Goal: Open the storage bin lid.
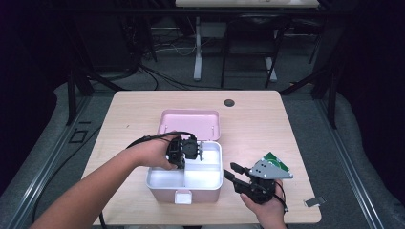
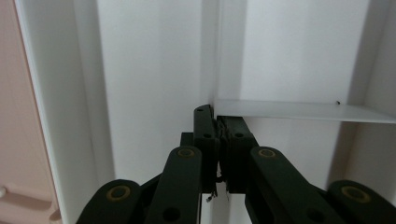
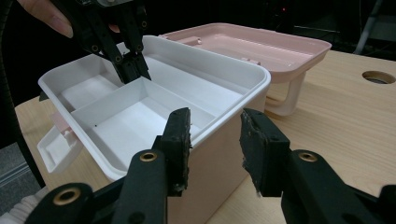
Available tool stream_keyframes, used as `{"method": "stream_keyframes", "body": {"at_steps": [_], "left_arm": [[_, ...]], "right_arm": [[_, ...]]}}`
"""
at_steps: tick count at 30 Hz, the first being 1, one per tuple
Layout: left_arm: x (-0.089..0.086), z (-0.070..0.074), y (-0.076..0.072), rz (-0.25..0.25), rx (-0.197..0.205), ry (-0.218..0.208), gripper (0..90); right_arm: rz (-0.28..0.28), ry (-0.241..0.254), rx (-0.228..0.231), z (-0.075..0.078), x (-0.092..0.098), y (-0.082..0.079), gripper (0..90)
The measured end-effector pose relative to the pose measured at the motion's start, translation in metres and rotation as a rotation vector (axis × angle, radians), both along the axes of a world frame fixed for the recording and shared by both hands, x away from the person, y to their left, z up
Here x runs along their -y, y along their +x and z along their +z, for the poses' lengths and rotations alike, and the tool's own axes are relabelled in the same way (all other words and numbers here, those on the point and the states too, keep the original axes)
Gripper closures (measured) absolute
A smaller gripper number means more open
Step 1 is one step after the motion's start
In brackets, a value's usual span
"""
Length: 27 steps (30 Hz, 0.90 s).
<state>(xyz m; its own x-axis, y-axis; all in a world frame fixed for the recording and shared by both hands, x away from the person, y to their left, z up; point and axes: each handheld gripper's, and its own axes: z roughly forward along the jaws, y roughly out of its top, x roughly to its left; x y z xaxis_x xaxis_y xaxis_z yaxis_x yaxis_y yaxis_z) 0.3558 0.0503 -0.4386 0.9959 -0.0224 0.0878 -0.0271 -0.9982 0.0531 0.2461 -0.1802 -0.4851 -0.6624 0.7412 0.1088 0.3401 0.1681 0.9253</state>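
A pink box (image 1: 162,193) stands open at the table's front middle, its lid (image 1: 188,124) laid back behind it. A white tray (image 1: 210,143) with dividers sits in the box. My left gripper (image 1: 185,162) points down into the tray. Its jaws are shut on the divider (image 2: 280,109) where the walls meet, as the left gripper view (image 2: 218,114) and the right gripper view (image 3: 133,70) show. My right gripper (image 1: 230,171) is open just right of the box, level with the rim (image 3: 233,100), with nothing pinched between its fingers (image 3: 215,126).
The box's white latch (image 1: 183,196) hangs at its front, near the table's front edge. A round hole (image 1: 229,102) lies in the tabletop behind the lid. A small grey piece (image 1: 314,201) lies at the front right corner. Bare wood surrounds the box.
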Motion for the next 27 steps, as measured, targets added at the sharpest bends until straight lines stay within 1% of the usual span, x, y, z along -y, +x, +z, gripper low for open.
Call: {"method": "stream_keyframes", "body": {"at_steps": [2,4,10,15,17,18,23,24,26,27], "left_arm": [[0.0002,0.0001,0.0012,0.002,-0.009,0.006,87.2],[0.0003,-0.0001,0.0015,0.001,-0.01,0.008,87.2],[0.0009,-0.0009,0.0026,-0.006,-0.018,0.012,87.5],[0.001,-0.0009,0.0011,-0.012,-0.007,0.012,87.7],[0.0009,-0.0005,0.0011,-0.01,-0.006,0.012,87.8],[0.0007,-0.0003,0.0007,-0.01,-0.001,0.009,87.8],[0.0009,0.0008,0.0004,-0.012,-0.002,0.012,88.1],[0.0009,0.0011,0.0002,-0.011,0.001,0.012,88.2],[0.0006,0.0028,0.0,-0.02,0.007,0.016,88.3],[0.0002,0.0031,-0.0008,-0.018,0.009,0.011,88.3]], "right_arm": [[0.002,0.01,0.009,-0.0016,-0.0006,0.0011,63.0],[0.005,0.006,0.002,-0.0013,-0.0004,0.0009,63.0],[0.006,0.004,0.0,-0.0015,-0.0012,0.001,63.0],[0.006,0.007,0.0,-0.0016,-0.0007,0.0012,63.0],[0.006,0.001,-0.008,-0.002,-0.0007,0.0012,63.0],[0.009,0.006,-0.006,-0.0031,-0.0015,0.0018,63.1],[0.009,0.005,-0.004,-0.0031,-0.0016,0.0018,63.1],[0.011,-0.003,-0.007,-0.0024,-0.0008,0.0016,63.0],[0.002,-0.004,-0.007,-0.002,-0.0003,0.0014,63.0],[0.0,-0.002,-0.007,-0.0019,0.0002,0.0015,63.0]]}}
